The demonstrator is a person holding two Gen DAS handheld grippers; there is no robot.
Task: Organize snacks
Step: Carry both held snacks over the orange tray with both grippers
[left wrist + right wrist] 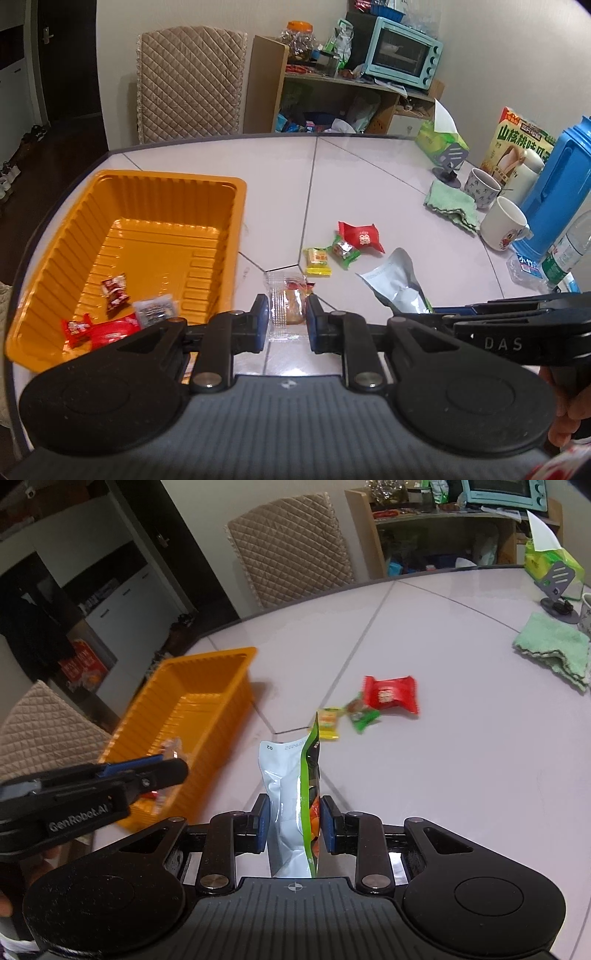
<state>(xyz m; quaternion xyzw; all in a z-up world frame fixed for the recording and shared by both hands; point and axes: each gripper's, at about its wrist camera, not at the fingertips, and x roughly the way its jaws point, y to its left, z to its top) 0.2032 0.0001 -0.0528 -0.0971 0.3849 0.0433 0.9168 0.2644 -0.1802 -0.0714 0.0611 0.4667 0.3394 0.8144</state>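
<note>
The left hand-held gripper [287,314] pinches a clear-wrapped biscuit [288,301] at lower centre of its view, just beside the orange tray [147,177], likely to drop it among the red sweets [99,328] already inside. The right hand-held gripper [291,823] clamps a silver-and-green pouch [291,775] edge-up, lifted clear of the desk [461,757]. Three loose candies [364,705] wait mid-frame.
</note>
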